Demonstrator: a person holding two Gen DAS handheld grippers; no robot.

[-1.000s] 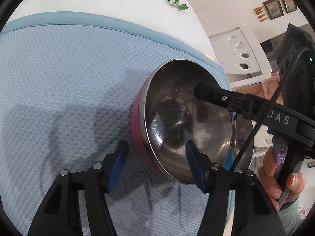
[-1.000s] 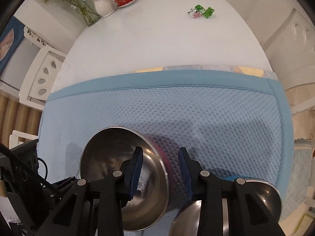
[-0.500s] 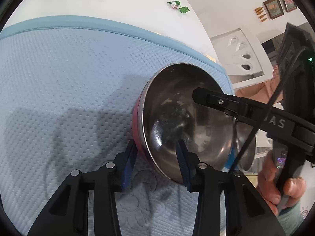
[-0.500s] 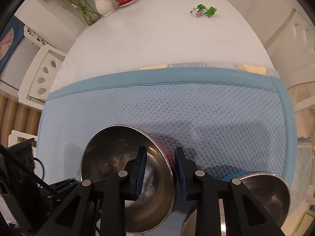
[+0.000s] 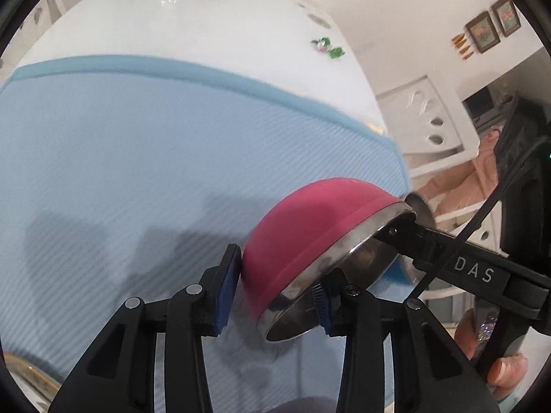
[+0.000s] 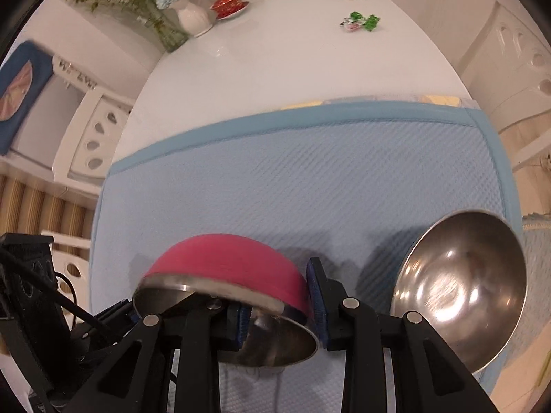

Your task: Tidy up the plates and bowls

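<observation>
A steel bowl with a pink outside point(image 5: 310, 227) hangs above the blue quilted mat point(image 5: 137, 158), tipped so its pink shell faces up. My left gripper point(image 5: 275, 275) is shut on its near rim, one blue pad outside and one inside. From the right, a black finger of the right gripper point(image 5: 396, 237) clamps the opposite rim. In the right wrist view the same pink bowl point(image 6: 227, 261) sits in my right gripper point(image 6: 277, 296), which is shut on its wall. The left gripper point(image 6: 134, 313) shows at the bowl's left edge. A second steel bowl point(image 6: 461, 289) leans on the mat's right side.
The mat point(image 6: 310, 179) covers the near half of a white table point(image 6: 275, 62). At the far end stand a vase of flowers point(image 6: 193, 17), a red lidded cup point(image 6: 229, 1) and wrapped candies point(image 6: 360, 20). White chairs flank the table. A gold-rimmed plate edge point(image 5: 27, 375) shows at lower left.
The left jaws closed onto the pink bowl's rim. Both grippers then raised the bowl off the mat and tipped it, so its pink outside now faces up instead of its steel inside.
</observation>
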